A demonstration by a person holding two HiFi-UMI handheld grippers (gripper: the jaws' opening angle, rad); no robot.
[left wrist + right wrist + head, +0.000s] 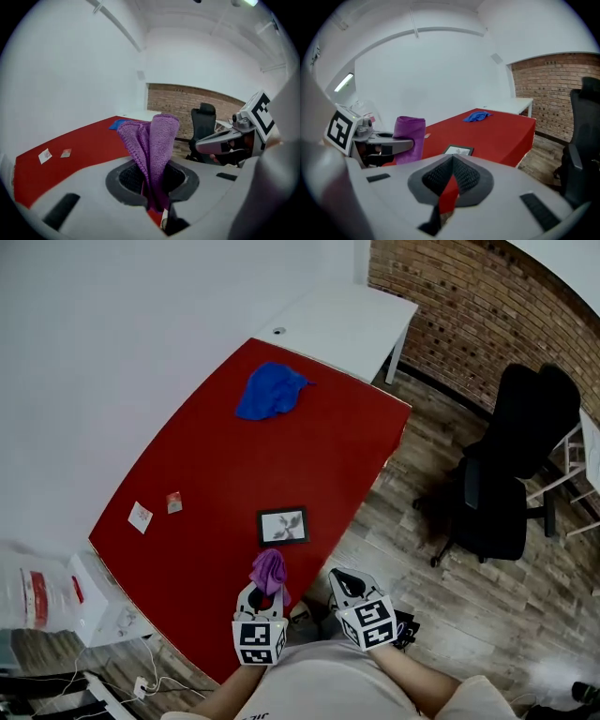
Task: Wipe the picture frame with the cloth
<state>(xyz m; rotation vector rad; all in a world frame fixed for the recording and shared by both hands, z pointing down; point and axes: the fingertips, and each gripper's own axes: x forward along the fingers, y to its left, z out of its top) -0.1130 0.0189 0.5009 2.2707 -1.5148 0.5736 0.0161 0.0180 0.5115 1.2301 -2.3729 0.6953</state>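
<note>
Red desk [234,456]: takes up the middle of the head view and carries all the small things.
White desk [347,324]: butts against the far end of the red desk, in front of a brick wall.
Office chair [511,474]: black, on the wooden floor to the right, well apart from the desk.
Blue cloth [270,390]: crumpled on the far part of the red desk.
Left gripper [153,187]: over the near edge of the desk, its jaws clamped on the purple cloth.
Right gripper [451,168]: just beside the left one, off the desk's near edge; its jaws are pressed together with nothing between them.
Picture frame [282,526]: lies flat near the front of the desk, just beyond the left gripper; neither gripper touches it.
Purple cloth [269,568]: folded, standing up out of the left jaws.
Two small cards [141,516]: lie left of the frame.
</note>
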